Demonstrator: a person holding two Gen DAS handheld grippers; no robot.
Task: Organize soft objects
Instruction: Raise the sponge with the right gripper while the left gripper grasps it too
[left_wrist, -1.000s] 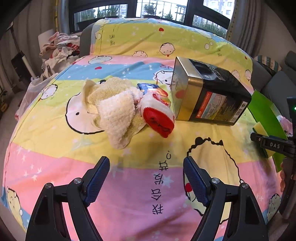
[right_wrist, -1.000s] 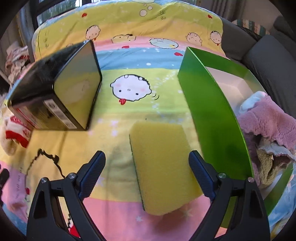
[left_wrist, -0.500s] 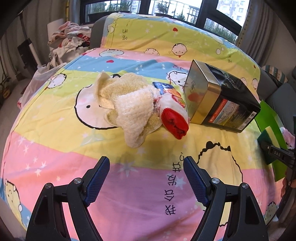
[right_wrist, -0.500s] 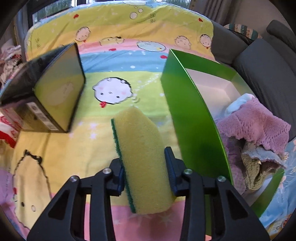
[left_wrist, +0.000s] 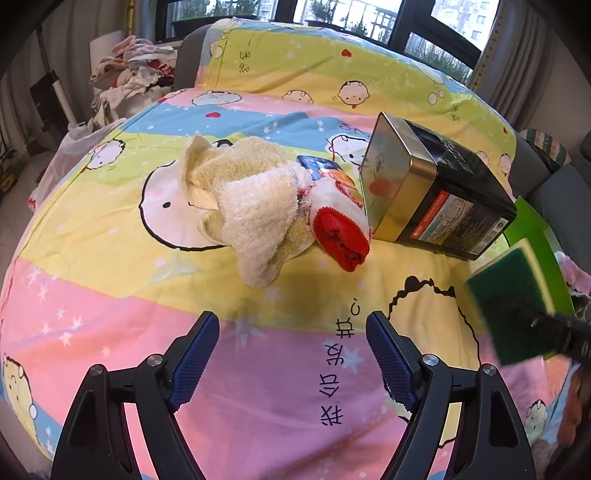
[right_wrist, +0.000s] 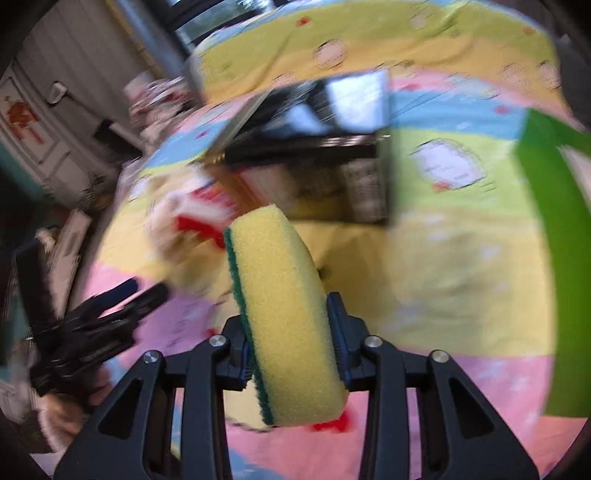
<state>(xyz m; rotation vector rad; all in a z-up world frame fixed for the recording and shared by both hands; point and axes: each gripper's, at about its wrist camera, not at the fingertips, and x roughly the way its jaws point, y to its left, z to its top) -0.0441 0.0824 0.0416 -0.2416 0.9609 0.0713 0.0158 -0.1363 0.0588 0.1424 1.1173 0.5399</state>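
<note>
Right wrist view: right tongs (right_wrist: 290, 345) pinch the sponge (right_wrist: 284, 314) above the bed (left_wrist: 110, 295), mid-carry; next it needs lowering into the green box (right_wrist: 554, 236). Left tongs (left_wrist: 291, 354) hang spread and empty near the towel (left_wrist: 251, 206)

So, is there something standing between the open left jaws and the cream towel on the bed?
Nothing visible does. Between the left gripper and the cream towel lies only bare bedsheet. The red-cuffed sock and the black tin lie to the towel's right, off that path.
</note>
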